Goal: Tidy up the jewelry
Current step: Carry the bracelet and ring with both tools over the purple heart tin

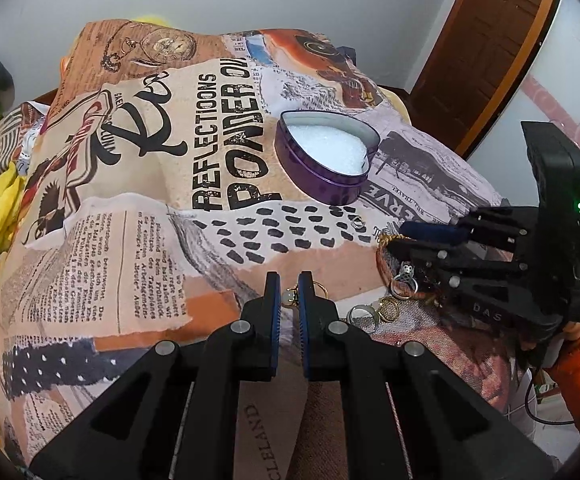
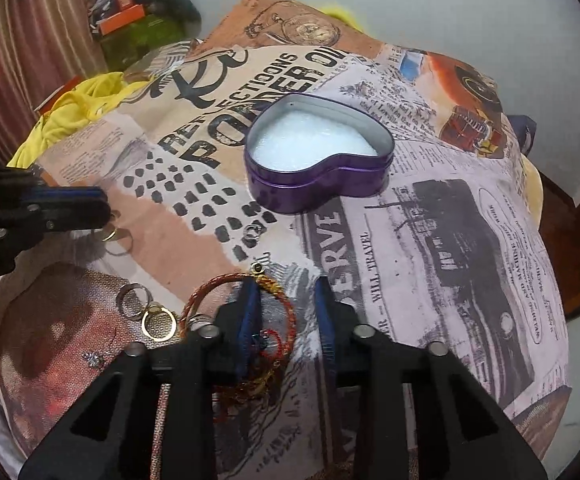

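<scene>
A purple heart-shaped tin [image 1: 326, 160] with white padding sits open on the printed cloth; it also shows in the right wrist view [image 2: 318, 160]. My left gripper [image 1: 289, 294] is nearly shut, its jaws a narrow gap apart over a gold ring [image 1: 290, 297] on the cloth; whether it grips the ring is unclear. My right gripper [image 2: 286, 300] is open, its jaws straddling a red-and-gold braided bracelet [image 2: 278, 292] without clasping it. Several rings lie nearby: a gold hoop [image 2: 159, 323], a silver ring [image 2: 130, 300] and a small silver ring [image 2: 252, 234].
The printed cloth [image 2: 450, 220] covers a rounded mound that slopes off on all sides. Yellow fabric [image 2: 78, 108] lies at the far left. A wooden door [image 1: 486, 36] and a white wall stand behind. More rings lie beside my right gripper [image 1: 390, 308].
</scene>
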